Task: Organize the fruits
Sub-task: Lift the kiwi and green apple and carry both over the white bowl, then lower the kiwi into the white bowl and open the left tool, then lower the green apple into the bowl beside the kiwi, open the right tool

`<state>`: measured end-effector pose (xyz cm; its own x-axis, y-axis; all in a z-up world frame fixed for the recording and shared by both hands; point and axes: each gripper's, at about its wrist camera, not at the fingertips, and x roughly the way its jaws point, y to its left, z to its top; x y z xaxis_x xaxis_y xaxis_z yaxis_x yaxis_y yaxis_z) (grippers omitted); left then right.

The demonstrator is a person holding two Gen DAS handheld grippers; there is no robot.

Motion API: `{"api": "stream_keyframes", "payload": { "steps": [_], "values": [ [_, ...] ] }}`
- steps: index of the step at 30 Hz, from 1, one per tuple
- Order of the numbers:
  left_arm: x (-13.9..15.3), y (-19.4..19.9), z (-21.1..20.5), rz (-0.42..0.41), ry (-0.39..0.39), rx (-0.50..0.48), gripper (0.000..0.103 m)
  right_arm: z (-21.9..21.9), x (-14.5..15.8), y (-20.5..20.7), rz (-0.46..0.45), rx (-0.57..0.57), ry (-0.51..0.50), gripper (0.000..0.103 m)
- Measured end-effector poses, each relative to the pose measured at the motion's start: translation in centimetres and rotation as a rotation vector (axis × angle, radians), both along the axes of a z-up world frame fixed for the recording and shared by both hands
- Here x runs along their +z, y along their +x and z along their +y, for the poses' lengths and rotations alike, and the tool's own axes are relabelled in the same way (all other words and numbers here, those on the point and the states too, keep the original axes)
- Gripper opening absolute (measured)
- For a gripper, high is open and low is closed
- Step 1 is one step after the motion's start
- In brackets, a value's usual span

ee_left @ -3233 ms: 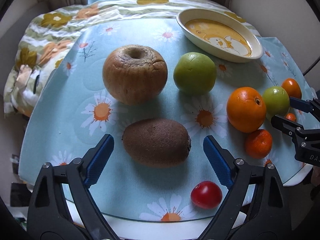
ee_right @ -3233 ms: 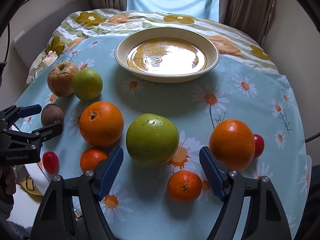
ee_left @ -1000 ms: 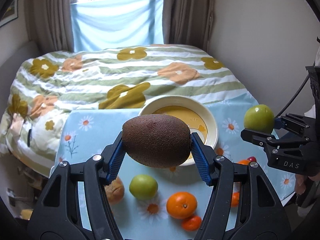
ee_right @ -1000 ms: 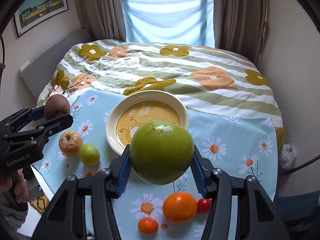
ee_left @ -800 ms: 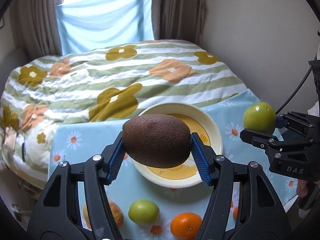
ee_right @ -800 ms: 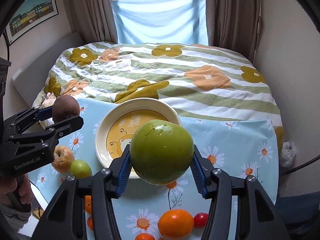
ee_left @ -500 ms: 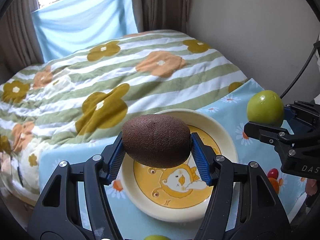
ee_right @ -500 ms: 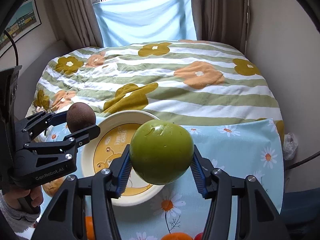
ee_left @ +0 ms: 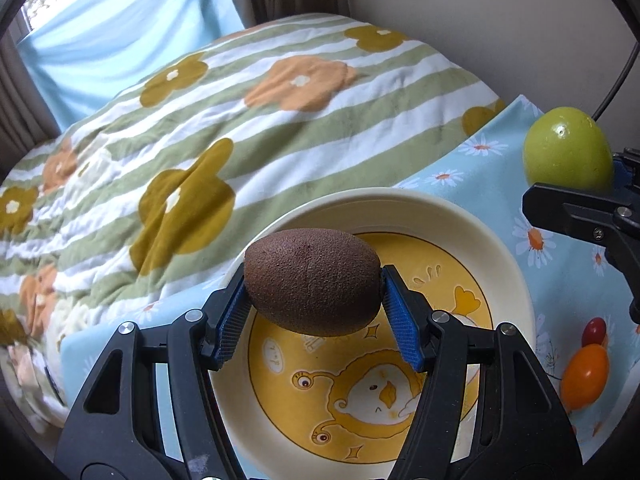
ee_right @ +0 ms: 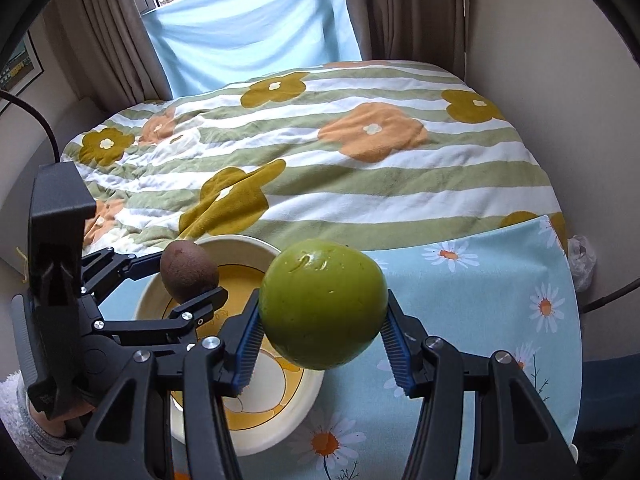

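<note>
Two grippers carry fruit above a yellow cartoon plate.

The left gripper (ee_left: 314, 312) is clamped on a brown kiwi (ee_left: 313, 282), held in the air over the cream-rimmed plate (ee_left: 400, 208). Beside it, the right gripper (ee_right: 322, 338) grips a green apple (ee_right: 323, 304) above the daisy tablecloth (ee_right: 480, 280), near the plate's edge. An orange (ee_left: 584, 376) and a small red fruit (ee_left: 594, 330) lie on the cloth.
</note>
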<state>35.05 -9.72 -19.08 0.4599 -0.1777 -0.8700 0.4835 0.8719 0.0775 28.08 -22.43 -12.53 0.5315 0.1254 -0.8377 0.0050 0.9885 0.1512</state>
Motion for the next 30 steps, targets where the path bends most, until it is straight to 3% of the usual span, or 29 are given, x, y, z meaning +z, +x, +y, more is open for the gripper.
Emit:
{"api": "stream_keyframes", "payload": {
  "steps": [7,9,10,17,30],
  "values": [
    [-0.2,0.4,-0.4,0.013,-0.013,-0.005,0.071,-0.4,-0.3,0.1,0.012,-0.021,0.000,0.051],
    [0.3,0.4,-0.2,-0.006,-0.018,0.001,0.099,-0.5,-0.3,0.1,0.011,-0.026,0.001,0.051],
    [0.6,0.3,0.0,-0.020,-0.029,0.006,0.103,-0.4,-0.2,0.1,0.011,-0.028,0.000,0.051],
    [2.4,-0.2,1.4,-0.046,-0.051,0.044,0.103,-0.6,0.6,-0.1,-0.001,-0.035,0.003,0.051],
    [5.7,-3.7,8.2,-0.065,-0.095,0.216,0.103,1.3,1.4,0.2,-0.012,0.054,0.028,0.051]
  ]
}}
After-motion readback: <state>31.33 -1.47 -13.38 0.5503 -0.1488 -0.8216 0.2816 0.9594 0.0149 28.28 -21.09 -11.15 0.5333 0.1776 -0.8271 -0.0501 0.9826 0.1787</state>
